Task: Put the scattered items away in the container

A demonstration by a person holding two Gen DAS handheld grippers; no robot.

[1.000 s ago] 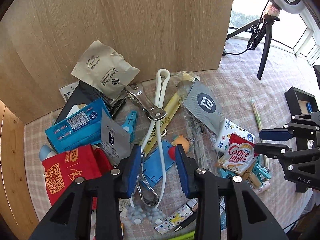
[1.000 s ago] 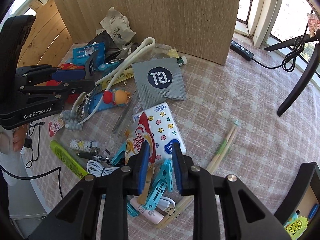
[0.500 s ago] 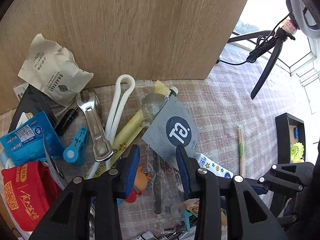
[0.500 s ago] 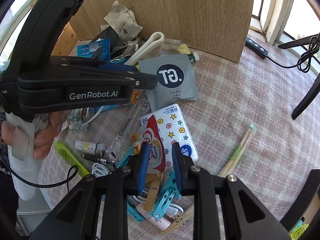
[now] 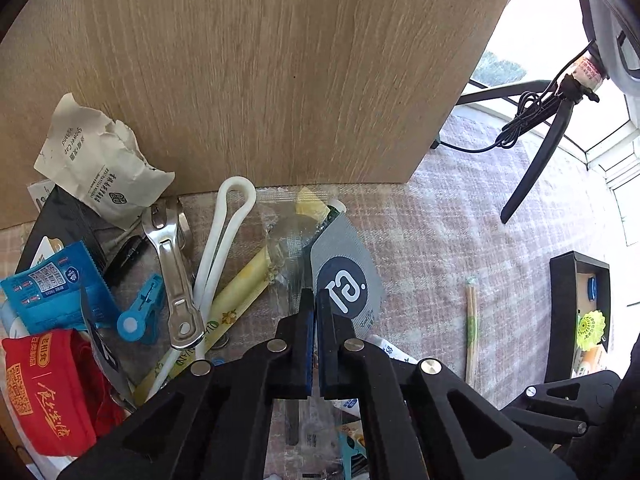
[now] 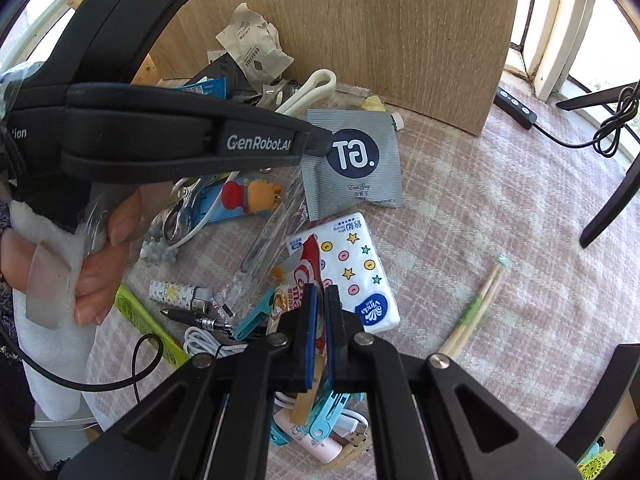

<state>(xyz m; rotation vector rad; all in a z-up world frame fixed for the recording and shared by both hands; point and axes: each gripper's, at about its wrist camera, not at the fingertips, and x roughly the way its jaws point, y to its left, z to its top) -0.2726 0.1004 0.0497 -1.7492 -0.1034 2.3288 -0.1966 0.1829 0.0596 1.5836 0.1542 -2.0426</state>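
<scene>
Wood panel (image 5: 260, 80): upright just behind the sachet, at the far edge of the clutter.
Table (image 6: 500, 200): pink checked cloth; the sachet lies flat on it.
Box (image 5: 560, 320): black and open, well apart to the right of the sachet; a yellow shuttlecock (image 5: 592, 328) sits inside.
Left tool (image 5: 316, 312): pads drawn almost together on the sachet's left edge, which runs into the thin gap between them; the right wrist view shows its tip lying over that same edge.
Right tool (image 6: 321, 320): on the near side of the sachet, pads closed on the near end of the creamer packet.
Sachet (image 5: 344, 280): grey foil with a dark round logo, in the middle of the clutter.
Tissue pack (image 6: 356, 268): white with stars and dots, just beside the sachet's near edge.
Creamer packet (image 6: 308, 268): red and white, near the sachet, lying over the tissue pack's left side.
Strap (image 5: 224, 232): white loop, left of the sachet.
Spanner (image 5: 176, 280): steel, further left of the sachet, beside the strap.
Chopsticks (image 5: 472, 328): a pair, right of the sachet, between it and the box.
Pegs (image 6: 324, 416): blue, well to the near side of the sachet, under the right tool.
</scene>
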